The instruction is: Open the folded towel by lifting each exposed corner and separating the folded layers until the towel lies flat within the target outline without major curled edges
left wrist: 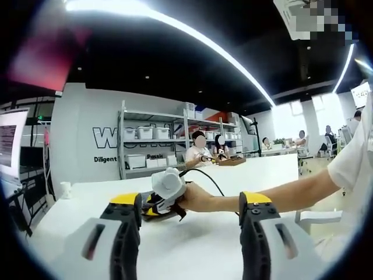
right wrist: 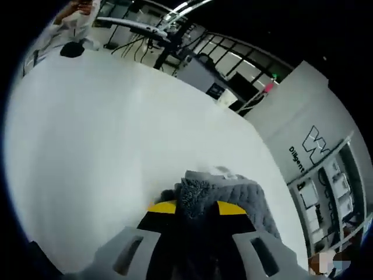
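Grey towel (right wrist: 224, 195) pinched in right tool (right wrist: 195, 211); left tool (left wrist: 189, 219) parted.

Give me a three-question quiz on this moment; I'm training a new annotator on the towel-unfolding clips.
1. True or false: the right hand-held gripper has grey towel fabric between its jaws.
2. In the left gripper view, what does the person's hand hold above the white table?
A. a folded towel
B. the other hand-held gripper
C. a storage bin
3. Fill in: the left hand-held gripper's jaws stand ____, with nothing between them.

Key: 1 true; 2 B; 3 open.
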### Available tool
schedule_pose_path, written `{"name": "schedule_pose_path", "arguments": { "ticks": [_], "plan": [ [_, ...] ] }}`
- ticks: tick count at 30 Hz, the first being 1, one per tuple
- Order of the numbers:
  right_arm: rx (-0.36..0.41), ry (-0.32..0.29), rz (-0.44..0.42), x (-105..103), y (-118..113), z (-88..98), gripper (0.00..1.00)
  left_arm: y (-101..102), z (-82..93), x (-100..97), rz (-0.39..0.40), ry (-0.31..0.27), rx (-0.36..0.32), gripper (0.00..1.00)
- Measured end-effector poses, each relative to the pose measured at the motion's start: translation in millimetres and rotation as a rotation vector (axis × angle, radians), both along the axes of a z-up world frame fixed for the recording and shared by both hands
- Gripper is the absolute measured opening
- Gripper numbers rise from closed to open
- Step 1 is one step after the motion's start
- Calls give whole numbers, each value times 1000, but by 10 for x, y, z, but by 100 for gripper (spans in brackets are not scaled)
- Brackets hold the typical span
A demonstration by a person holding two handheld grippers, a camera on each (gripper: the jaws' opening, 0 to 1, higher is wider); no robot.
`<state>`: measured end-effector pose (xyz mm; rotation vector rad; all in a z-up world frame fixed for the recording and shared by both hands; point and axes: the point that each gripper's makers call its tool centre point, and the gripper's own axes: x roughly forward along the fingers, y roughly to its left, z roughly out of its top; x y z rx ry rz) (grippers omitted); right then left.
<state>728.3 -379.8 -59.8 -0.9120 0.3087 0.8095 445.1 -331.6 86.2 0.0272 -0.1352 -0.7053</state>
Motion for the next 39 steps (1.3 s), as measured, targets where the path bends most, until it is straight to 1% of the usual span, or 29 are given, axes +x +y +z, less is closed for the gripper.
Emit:
{"name": "schedule_pose_path", "arguments": {
  "ticks": [4,7,12,18,27,34,36,37,39],
  "plan": [
    [44,21,-5,34,-33,-10,15,3,0,-4,0,0,0,67],
    [48,21,5,28,-25,-12,14,5,2,-5,0,-1,-1,67],
    [42,4,8,28,-28,9,8,3,-3,-5,0,2,1,67],
    [60,13,4,6,-45,25,5,4,-1,-6,0,2,2,66],
    [53,9,11,-30,-44,18,4,14,2,-8,1,0,2,66],
    [66,38,3,-73,-41,8,3,28,3,-7,3,1,3,66],
    [44,16,21,-100,-43,11,3,27,-2,-9,2,3,3,66],
    [35,15,23,-108,-44,-3,3,27,-3,-9,3,4,3,66],
    [51,25,14,-103,-43,4,3,26,-6,-10,3,5,4,66]
  ]
}}
